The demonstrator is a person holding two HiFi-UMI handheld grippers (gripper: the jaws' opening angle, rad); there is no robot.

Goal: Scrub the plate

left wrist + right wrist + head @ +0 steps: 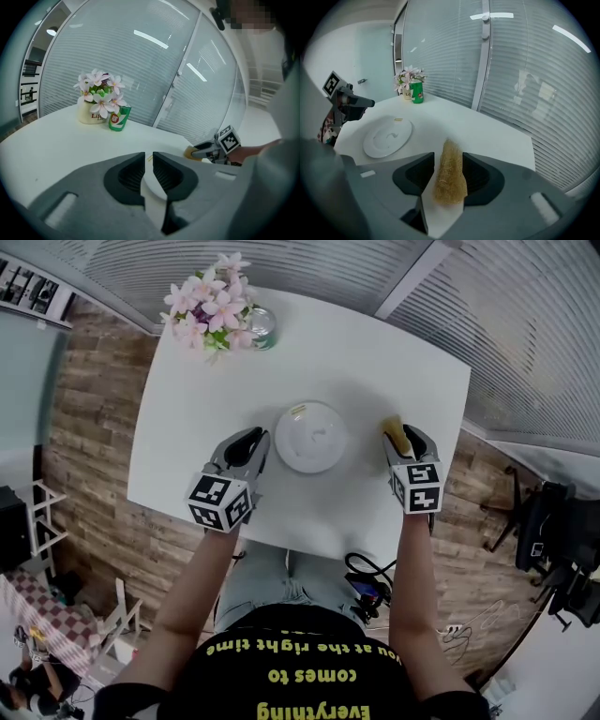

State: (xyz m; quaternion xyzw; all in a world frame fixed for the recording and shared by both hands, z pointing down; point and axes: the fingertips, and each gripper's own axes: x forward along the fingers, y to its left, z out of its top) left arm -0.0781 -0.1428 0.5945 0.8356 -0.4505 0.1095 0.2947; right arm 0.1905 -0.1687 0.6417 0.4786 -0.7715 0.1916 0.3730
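right gripper point(448, 161) has its jaws spread wide around the tan scrubber point(450, 180), which sits between them unsqueezed, likely lined up for pickup. the white plate point(387, 136) lies on the surface point(487, 126) ahead to its left. left gripper point(148, 161), jaws slightly parted and empty, hovers just short of the plate's rim, probably to steady it.

Black shirt point(309, 681): yellow print, upside down, reads "Everything comes to", then "at the right time". Cream pot point(89, 115): lettering starting "Li", remainder covered by flowers point(101, 91). Green can point(118, 118): red-and-white label, illegible. Square markers point(220, 501) on left gripper point(251, 437) and right gripper point(405, 435): patterns only, no characters.
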